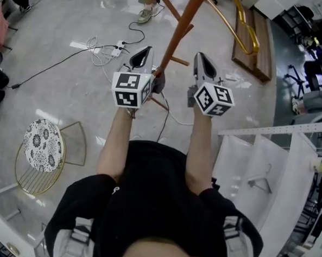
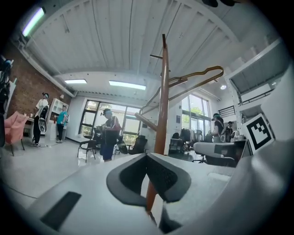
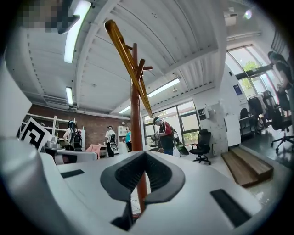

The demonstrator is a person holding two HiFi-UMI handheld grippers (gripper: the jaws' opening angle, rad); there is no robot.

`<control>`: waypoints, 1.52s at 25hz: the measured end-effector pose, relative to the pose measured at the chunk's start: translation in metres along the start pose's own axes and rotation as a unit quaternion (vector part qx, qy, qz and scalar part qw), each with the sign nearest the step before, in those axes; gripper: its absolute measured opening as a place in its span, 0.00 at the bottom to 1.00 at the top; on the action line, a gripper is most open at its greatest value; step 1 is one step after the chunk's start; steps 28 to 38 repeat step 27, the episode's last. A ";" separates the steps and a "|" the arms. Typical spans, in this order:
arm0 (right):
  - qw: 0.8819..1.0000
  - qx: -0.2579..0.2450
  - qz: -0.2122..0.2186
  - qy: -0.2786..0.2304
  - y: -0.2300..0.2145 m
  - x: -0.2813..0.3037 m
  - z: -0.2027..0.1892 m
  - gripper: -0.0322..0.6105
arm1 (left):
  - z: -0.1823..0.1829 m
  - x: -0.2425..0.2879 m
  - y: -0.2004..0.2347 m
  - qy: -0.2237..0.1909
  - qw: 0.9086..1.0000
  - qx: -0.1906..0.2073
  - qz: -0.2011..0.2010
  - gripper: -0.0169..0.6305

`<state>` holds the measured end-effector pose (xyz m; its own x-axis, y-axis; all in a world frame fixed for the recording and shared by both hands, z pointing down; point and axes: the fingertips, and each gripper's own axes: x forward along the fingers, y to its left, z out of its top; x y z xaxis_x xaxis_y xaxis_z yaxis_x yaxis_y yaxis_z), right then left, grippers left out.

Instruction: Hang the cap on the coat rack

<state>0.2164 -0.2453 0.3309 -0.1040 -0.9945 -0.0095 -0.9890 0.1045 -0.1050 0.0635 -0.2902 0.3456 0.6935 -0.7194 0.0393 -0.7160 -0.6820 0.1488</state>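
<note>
No cap shows in any view. The coat rack's brown pole (image 1: 179, 32) slants up from the floor just beyond my hands, with a curved gold arm (image 1: 241, 22) near its top. My left gripper (image 1: 141, 56) is shut with nothing between its jaws, close to the left of the pole. My right gripper (image 1: 203, 60) is also shut and empty, to the pole's right. In the left gripper view the pole (image 2: 163, 92) rises straight behind the closed left gripper (image 2: 148, 156). The right gripper view shows the pole (image 3: 134, 114) behind the closed right gripper (image 3: 145, 153).
A patterned round stool (image 1: 42, 146) on a gold wire frame stands at left. A power strip with cables (image 1: 115, 49) lies on the floor ahead. A wooden platform (image 1: 254, 43) is at upper right, white furniture (image 1: 272, 167) at right. Several people stand far off.
</note>
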 end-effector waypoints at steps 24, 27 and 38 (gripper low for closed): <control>1.000 -0.027 -0.002 -0.007 0.023 0.006 0.005 0.04 | 0.010 0.002 0.018 -0.016 1.000 -0.006 -0.009 0.02; 1.000 -0.027 0.000 -0.008 0.022 0.010 0.006 0.04 | 0.011 0.005 0.024 -0.016 1.000 -0.011 -0.006 0.02; 1.000 -0.027 0.000 -0.008 0.022 0.010 0.006 0.04 | 0.011 0.005 0.024 -0.016 1.000 -0.011 -0.006 0.02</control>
